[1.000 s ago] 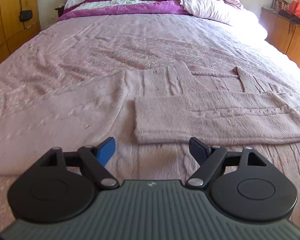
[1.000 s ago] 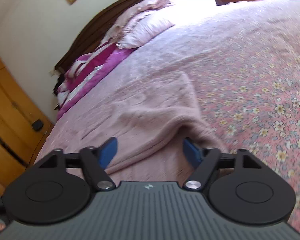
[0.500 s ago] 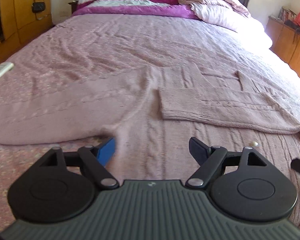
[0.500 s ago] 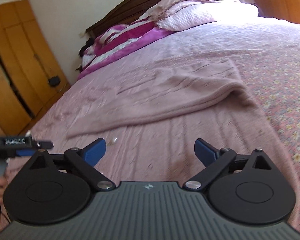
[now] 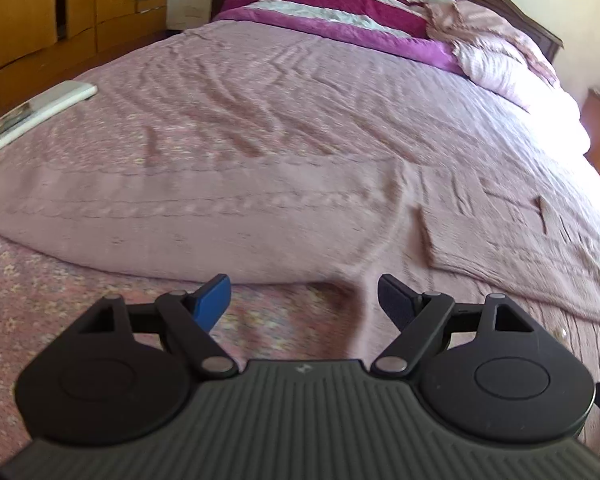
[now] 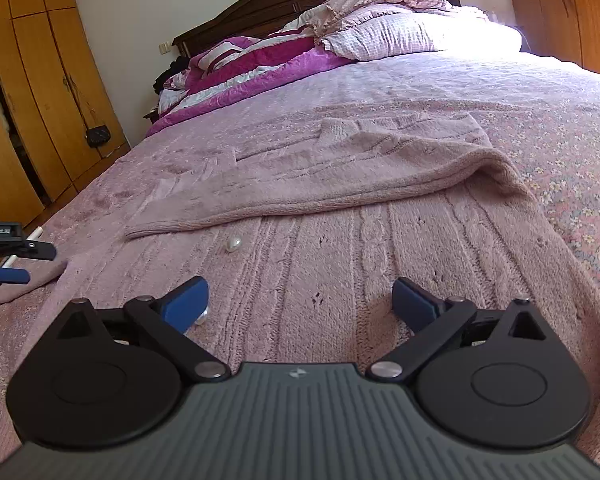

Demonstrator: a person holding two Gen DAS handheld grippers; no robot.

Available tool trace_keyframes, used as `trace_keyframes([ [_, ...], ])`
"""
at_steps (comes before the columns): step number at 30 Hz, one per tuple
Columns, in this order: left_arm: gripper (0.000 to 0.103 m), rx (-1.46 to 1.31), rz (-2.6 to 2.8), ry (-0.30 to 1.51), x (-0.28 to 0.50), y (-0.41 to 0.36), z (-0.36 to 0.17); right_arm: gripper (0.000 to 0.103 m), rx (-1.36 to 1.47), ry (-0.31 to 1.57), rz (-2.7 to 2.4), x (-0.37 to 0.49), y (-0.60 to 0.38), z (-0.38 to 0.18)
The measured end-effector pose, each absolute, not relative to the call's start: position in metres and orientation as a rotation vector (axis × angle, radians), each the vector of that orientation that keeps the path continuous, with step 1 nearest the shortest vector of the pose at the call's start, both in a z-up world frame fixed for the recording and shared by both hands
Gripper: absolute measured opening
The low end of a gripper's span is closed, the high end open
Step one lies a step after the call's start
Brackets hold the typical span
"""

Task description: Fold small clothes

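A pink cable-knit sweater (image 6: 340,272) lies flat on the bed, one sleeve (image 6: 340,168) folded across its body. The other sleeve (image 5: 180,208) stretches out to the left. My right gripper (image 6: 300,304) hovers low over the sweater's near part. Its jaws are opening wide, with nothing pressed between the blue pads. My left gripper (image 5: 304,300) stands open above the near edge where the spread sleeve meets the body, holding nothing. It also shows at the far left of the right wrist view as the left gripper (image 6: 28,263), over the sleeve's end. A pearl button (image 6: 233,244) sits on the knit.
The floral pink bedspread (image 6: 572,152) covers the bed. Pillows and a magenta quilt (image 6: 260,60) are piled at the headboard. A flat white object (image 5: 40,108) lies at the bed's left edge. Wooden wardrobes (image 6: 40,100) stand to the left and a cabinet (image 6: 560,20) to the right.
My left gripper has swung left along the sweater's near edge, toward the spread sleeve. My right gripper has rolled level, drawn back over the sweater's body, and its jaws have widened.
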State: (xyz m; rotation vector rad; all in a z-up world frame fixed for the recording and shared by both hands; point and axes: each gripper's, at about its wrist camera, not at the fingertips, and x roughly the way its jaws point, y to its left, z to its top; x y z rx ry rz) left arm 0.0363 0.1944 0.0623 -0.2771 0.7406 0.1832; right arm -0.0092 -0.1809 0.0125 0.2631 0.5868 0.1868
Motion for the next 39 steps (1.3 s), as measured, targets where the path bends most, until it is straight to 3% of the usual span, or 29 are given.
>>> trace_keyframes([
  [9,0.082,-0.397,0.286,0.727,0.032,0.251,0.050,0.103,0.239,0.567,0.165,-0.009,-0.178,0.005],
  [13,0.091,-0.463,0.321,0.726,0.031,0.269,0.044,0.103,0.212,0.557,0.156,-0.010,-0.177,0.000],
  [33,0.092,-0.572,0.367,0.620,0.040,0.314,0.023,0.103,0.177,0.544,0.113,-0.016,-0.169,-0.005],
  [39,0.091,-0.495,0.376,0.607,0.048,0.312,0.020,0.103,0.162,0.546,0.109,-0.016,-0.168,-0.007],
])
